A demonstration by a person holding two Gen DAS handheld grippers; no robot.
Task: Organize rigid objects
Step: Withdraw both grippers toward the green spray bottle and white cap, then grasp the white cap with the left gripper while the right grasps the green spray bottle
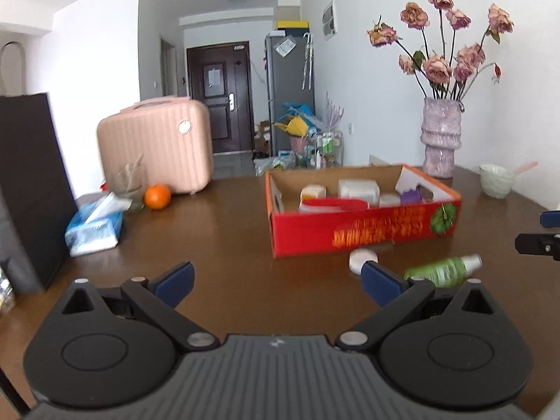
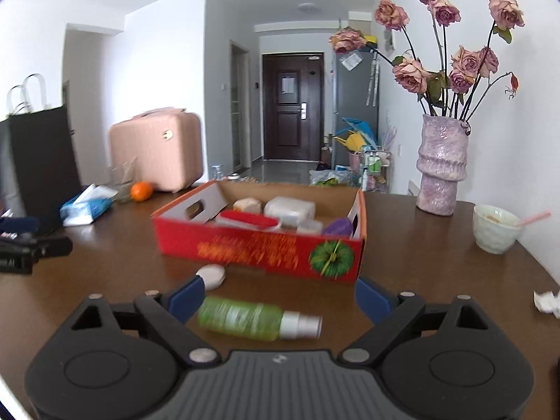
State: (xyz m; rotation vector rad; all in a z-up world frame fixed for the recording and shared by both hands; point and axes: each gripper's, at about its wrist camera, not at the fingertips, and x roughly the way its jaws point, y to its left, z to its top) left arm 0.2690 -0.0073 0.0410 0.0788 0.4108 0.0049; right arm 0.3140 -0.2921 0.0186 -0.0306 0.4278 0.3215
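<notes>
Black ribbed plastic and blue pads make up the right hand-held gripper (image 2: 276,297), whose jaws stand wide with nothing pressed between them. Lying on its side just ahead of those pads is a green spray bottle (image 2: 252,318), a translucent cylinder with a white cap pointing toward 3 o'clock; it rests on the glossy brown bench (image 2: 437,266) and is not gripped. At about 11 o'clock from the bottle sits a small round white disc (image 2: 211,275), smooth and flat, just beside the left pad.

Over on the left wrist view, the left hand-held gripper (image 1: 276,280) is likewise spread wide and empty, with the disc (image 1: 362,258) touching the sight line of its right pad and the bottle (image 1: 444,271) at 3 o'clock.

Farther on stands a shallow red cardboard box (image 2: 245,248) printed with yellow lettering and a green pumpkin, holding white blocks, a red lid and a purple piece. Beyond it, at 2 o'clock, rise a rough lilac ceramic vase (image 2: 441,168) of dried roses and a pale ribbed cup (image 2: 495,229).
</notes>
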